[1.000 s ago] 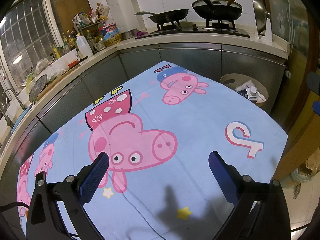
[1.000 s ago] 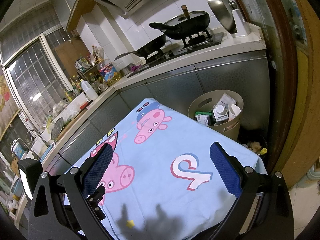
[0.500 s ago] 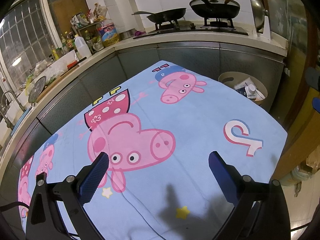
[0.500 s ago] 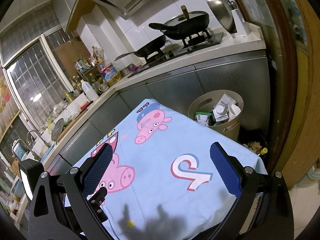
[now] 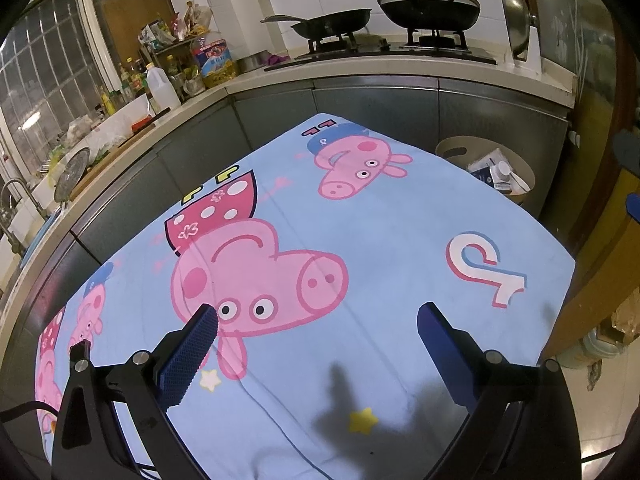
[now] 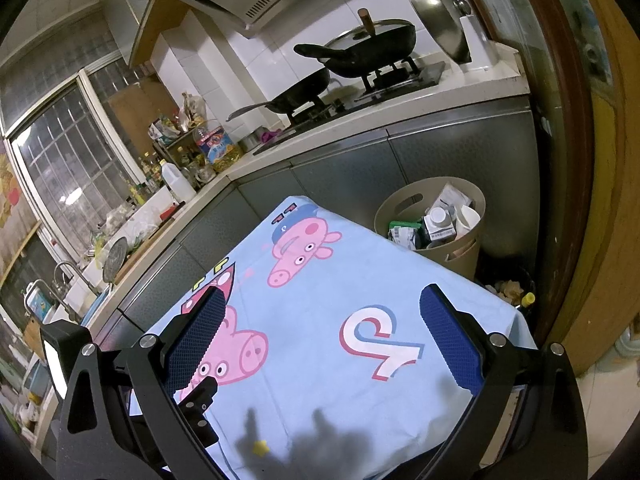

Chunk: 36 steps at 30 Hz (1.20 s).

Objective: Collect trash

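**Both grippers over the cartoon-pig cloth, trash in the bin**

Light blue cloth (image 5: pixel 380 240) covers the table, kitchen counter (image 5: pixel 360 74) behind with pans on the stove. Left gripper (image 5: pixel 318 344) and right gripper (image 6: pixel 322 332) both hang over it spread wide, holding nothing. Trash (image 6: pixel 438 220) sits in the beige bin (image 6: pixel 460 254) just past the cloth's far right corner. Only the right view shows scraps on the floor (image 6: pixel 508 288) beside the bin.

Matt printed cloth (image 5: pixel 384 240), glossy metal lid (image 6: pixel 438 12), smooth plastic bin (image 6: pixel 404 204).
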### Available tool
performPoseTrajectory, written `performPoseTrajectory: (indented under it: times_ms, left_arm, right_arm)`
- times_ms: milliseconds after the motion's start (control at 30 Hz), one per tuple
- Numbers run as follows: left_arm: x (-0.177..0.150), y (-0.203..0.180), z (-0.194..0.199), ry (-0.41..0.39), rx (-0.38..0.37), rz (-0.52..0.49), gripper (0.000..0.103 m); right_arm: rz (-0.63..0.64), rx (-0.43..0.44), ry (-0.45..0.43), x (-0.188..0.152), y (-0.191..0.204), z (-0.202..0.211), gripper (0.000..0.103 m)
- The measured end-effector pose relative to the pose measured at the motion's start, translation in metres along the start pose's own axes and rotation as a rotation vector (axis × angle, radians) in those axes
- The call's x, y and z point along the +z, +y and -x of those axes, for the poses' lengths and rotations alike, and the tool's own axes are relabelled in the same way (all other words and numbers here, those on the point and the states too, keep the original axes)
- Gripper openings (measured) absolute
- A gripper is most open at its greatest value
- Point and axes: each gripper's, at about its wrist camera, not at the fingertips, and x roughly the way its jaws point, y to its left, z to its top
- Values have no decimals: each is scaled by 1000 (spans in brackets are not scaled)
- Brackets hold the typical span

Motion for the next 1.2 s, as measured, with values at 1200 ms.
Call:
performPoseTrajectory:
  times_ms: [1200]
  left_arm:
    - [-4,-6,-7,30,-14,-9,99]
  right_arm:
    - [-1,3,4,5,-3,-2,97]
